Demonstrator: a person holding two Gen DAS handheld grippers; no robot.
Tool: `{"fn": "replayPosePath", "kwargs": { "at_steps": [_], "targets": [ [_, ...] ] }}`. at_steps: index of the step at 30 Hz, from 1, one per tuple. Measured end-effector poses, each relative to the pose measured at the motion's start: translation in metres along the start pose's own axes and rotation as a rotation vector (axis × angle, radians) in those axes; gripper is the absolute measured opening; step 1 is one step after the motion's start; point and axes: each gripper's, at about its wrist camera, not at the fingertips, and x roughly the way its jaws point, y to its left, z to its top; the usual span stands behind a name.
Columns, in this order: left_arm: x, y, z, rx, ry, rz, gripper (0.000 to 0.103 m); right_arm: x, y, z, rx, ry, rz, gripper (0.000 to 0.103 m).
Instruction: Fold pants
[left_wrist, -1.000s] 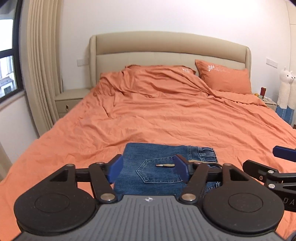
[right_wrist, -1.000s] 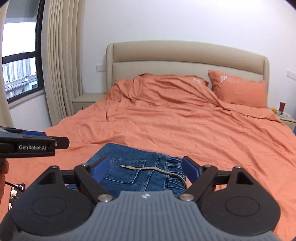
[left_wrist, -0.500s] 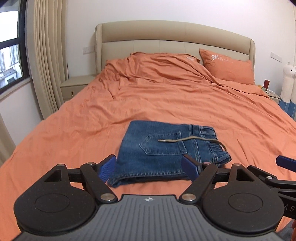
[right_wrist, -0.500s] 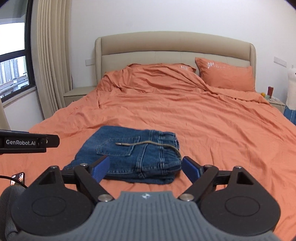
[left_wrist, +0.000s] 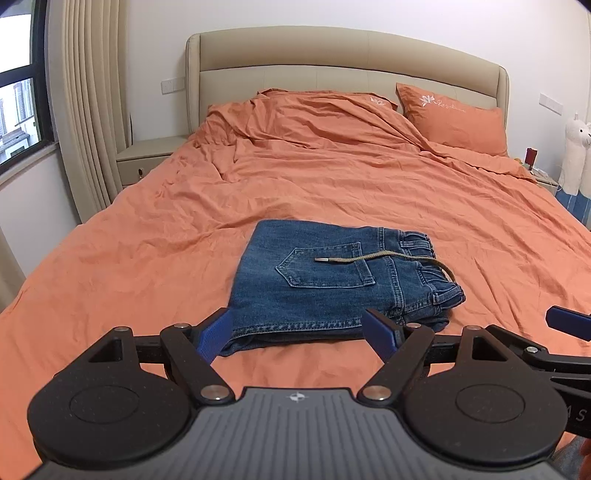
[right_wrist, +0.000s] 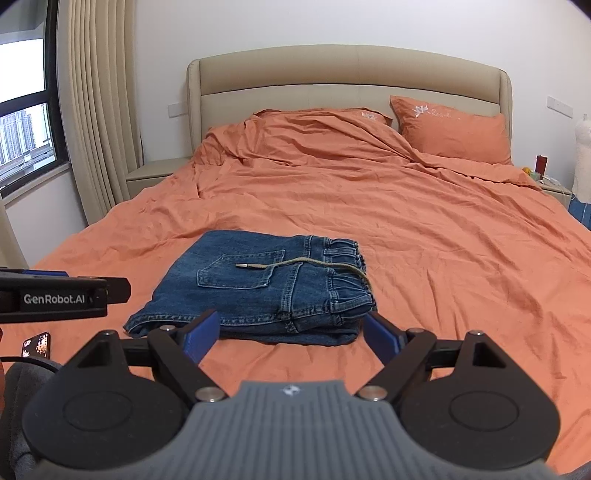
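Blue denim pants (left_wrist: 332, 284) lie folded into a compact stack on the orange bed, back pocket up, a tan drawstring (left_wrist: 384, 256) across the top. They also show in the right wrist view (right_wrist: 258, 288). My left gripper (left_wrist: 299, 332) is open and empty, held just short of the stack's near edge. My right gripper (right_wrist: 291, 332) is open and empty, also just short of the stack, beside the left one.
The orange duvet (left_wrist: 332, 184) covers the bed, rumpled near the beige headboard (left_wrist: 347, 59), with an orange pillow (left_wrist: 454, 118) at the back right. Nightstands stand on both sides (left_wrist: 147, 158). A phone (right_wrist: 35, 343) lies at the bed's near left edge.
Both grippers have pulled back and up from the folded pants, so the whole stack now lies in front of the fingers. The pants have not moved.
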Motion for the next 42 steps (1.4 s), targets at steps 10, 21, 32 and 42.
{"fn": "replayPosePath", "kwargs": {
  "at_steps": [10,21,32,42],
  "targets": [
    [-0.004,-0.003,0.001,0.009,-0.004,0.0,0.093,-0.004,-0.001,0.0,0.006,-0.005,-0.002,0.081],
    [-0.011,-0.006,0.002,0.013,-0.012,-0.004,0.093,-0.011,-0.002,0.0,0.008,-0.019,-0.003,0.081],
    [-0.014,-0.007,0.004,0.018,-0.017,-0.007,0.093,-0.016,0.0,-0.001,-0.005,-0.012,0.009,0.081],
    [-0.015,-0.008,0.004,0.02,-0.018,-0.015,0.093,-0.018,0.001,-0.001,-0.015,-0.008,0.004,0.081]
  ]
}}
